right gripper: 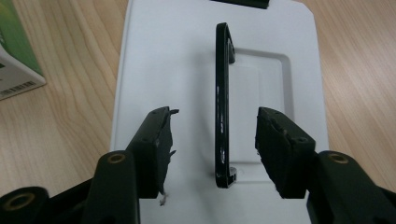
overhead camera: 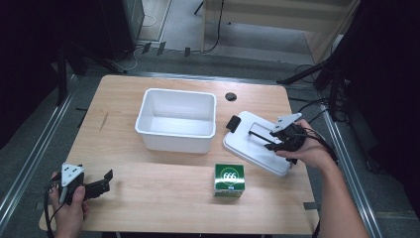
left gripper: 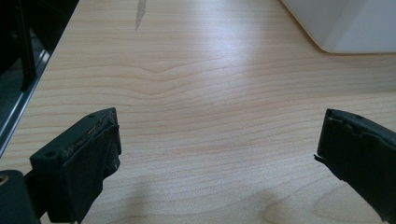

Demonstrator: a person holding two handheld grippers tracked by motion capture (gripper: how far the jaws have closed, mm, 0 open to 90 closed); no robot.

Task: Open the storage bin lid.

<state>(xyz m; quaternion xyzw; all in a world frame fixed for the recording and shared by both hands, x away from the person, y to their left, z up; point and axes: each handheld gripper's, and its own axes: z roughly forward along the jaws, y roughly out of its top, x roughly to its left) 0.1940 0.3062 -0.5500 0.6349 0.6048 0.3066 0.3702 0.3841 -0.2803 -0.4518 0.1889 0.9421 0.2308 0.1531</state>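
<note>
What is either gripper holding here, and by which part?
Nothing. The right gripper is open astride the lid's black handle, not clamped; the left gripper is open over bare table.

Open claw [right gripper: 212, 144] astride lid handle [right gripper: 222, 102]

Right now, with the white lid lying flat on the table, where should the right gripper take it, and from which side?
Take the lid by its black handle, coming from above. The handle stands upright as a thin bar along the lid's middle, the one raised part on a flat top. The right gripper is open with one jaw on each side of the bar, so closing across its thin width looks likely to hold.
</note>
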